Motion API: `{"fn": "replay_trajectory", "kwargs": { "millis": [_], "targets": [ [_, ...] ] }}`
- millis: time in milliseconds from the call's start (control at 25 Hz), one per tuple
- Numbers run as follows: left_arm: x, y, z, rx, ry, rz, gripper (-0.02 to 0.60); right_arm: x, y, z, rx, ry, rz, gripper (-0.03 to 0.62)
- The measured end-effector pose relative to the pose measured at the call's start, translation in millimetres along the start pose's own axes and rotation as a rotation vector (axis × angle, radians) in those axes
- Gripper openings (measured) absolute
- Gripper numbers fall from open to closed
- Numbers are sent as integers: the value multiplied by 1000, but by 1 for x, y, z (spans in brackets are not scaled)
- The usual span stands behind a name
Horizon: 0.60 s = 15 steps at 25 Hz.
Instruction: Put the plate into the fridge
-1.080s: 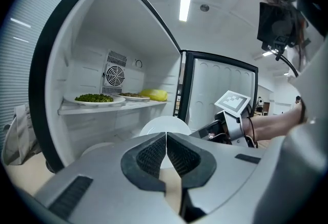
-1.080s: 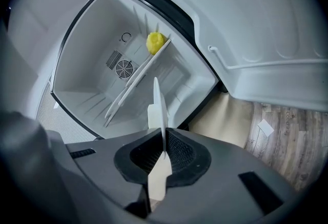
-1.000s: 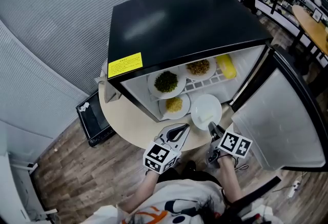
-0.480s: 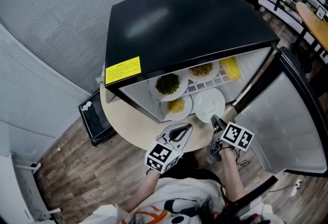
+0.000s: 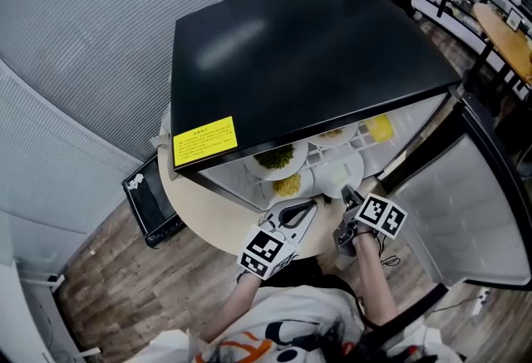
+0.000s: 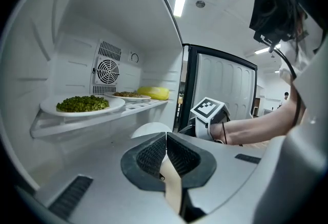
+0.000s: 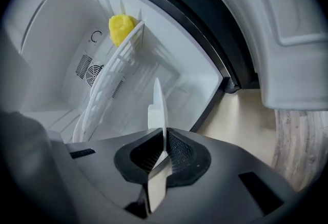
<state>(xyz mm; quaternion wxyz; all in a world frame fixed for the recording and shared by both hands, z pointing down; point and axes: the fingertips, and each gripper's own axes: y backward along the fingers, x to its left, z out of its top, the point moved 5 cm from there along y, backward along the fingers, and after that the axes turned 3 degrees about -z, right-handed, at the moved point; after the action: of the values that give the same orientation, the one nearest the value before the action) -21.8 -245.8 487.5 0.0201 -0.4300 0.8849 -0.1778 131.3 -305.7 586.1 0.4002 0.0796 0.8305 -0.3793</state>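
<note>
A white plate (image 5: pixel 339 173) lies with its far part inside the lower compartment of the black-topped fridge (image 5: pixel 299 54). My right gripper (image 5: pixel 348 196) is shut on the plate's near rim. In the right gripper view the plate (image 7: pixel 158 107) runs edge-on from between the pads of my right gripper (image 7: pixel 164 152) into the white interior. My left gripper (image 5: pixel 304 209) hovers just left of it at the fridge opening, shut and empty. In the left gripper view its pads meet (image 6: pixel 165 152), with the plate (image 6: pixel 147 128) and the right gripper's marker cube (image 6: pixel 208 109) beyond.
On the wire shelf (image 6: pixel 102 114) stand a plate of green food (image 6: pixel 82 104), a plate of brown food (image 6: pixel 128 95) and a yellow item (image 6: pixel 154 93). A plate of yellow food (image 5: pixel 287 184) sits below. The fridge door (image 5: pixel 465 220) hangs open at right. The fridge stands on a round beige table (image 5: pixel 212 212).
The right gripper has carried the plate forward, deeper into the fridge's lower compartment. The left gripper has also moved a little toward the opening.
</note>
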Motion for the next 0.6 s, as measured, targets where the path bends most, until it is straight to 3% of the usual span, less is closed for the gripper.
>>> {"fn": "replay_trajectory", "kwargs": {
  "millis": [280, 600],
  "targets": [
    [8, -2, 1, -2, -2, -29, 14, -1, -17, 4, -29, -26, -27, 26],
    [11, -1, -3, 5, 0, -34, 14, 6, -42, 20, -65, 87, -70, 41]
  ]
}}
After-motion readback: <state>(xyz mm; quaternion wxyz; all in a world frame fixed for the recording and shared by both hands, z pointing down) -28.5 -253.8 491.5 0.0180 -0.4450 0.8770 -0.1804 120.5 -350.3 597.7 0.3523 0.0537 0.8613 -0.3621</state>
